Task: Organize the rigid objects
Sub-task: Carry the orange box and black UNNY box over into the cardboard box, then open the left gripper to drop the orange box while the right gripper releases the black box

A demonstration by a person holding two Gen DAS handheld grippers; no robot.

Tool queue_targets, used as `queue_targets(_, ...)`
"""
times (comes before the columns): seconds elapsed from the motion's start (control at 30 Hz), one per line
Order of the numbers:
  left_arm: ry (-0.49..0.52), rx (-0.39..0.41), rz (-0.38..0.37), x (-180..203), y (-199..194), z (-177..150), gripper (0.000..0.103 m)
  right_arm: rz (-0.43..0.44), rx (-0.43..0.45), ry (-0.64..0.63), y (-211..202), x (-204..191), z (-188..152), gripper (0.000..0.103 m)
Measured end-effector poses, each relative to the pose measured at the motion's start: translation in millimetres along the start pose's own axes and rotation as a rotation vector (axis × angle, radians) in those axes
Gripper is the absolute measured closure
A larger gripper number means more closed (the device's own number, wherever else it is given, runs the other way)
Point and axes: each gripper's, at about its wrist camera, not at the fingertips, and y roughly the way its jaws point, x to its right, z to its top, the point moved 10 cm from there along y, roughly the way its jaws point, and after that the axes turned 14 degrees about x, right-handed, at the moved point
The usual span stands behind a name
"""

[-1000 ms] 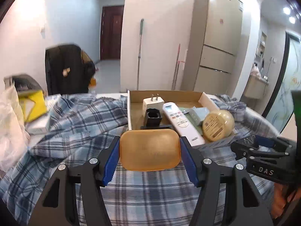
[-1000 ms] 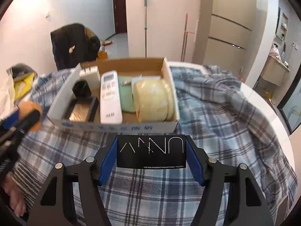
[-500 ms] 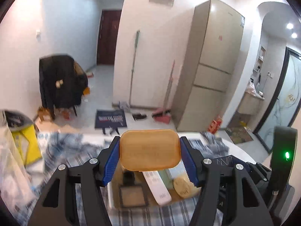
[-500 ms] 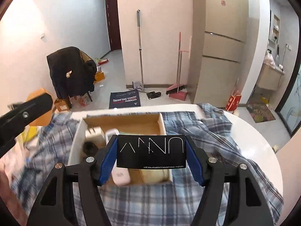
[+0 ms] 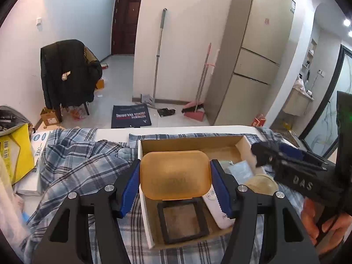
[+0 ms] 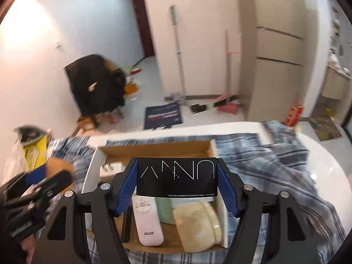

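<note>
Above the cardboard box (image 5: 191, 145), the left gripper (image 5: 175, 181) clamps a rounded amber case (image 5: 175, 176). Right gripper (image 6: 176, 177) grips a flat matte-black carton (image 6: 176, 177).

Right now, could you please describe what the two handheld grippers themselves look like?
Both match: the left gripper and right gripper have angular black frames with cut-out openings, silver screw heads, and blue fingers with serrated edges. The right gripper's side bears raised "DAS" lettering and a green indicator light.
</note>
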Motion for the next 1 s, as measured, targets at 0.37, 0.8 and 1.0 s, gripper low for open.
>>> queue_targets(0.37,-0.006,0.024,0.018,1,12,-13,0.039,-0.006,-0.090,-0.073,29,-3,-32,0.036)
queue_targets(0.8,0.082,-0.001,-0.013,25,15,-24,0.039,-0.040,-0.150,-0.049,42,15,-49,0.036)
queue_targets(1.0,0.112,-0.038,-0.010,30,22,-37,0.039,-0.031,-0.124,0.014,33,24,-37,0.026)
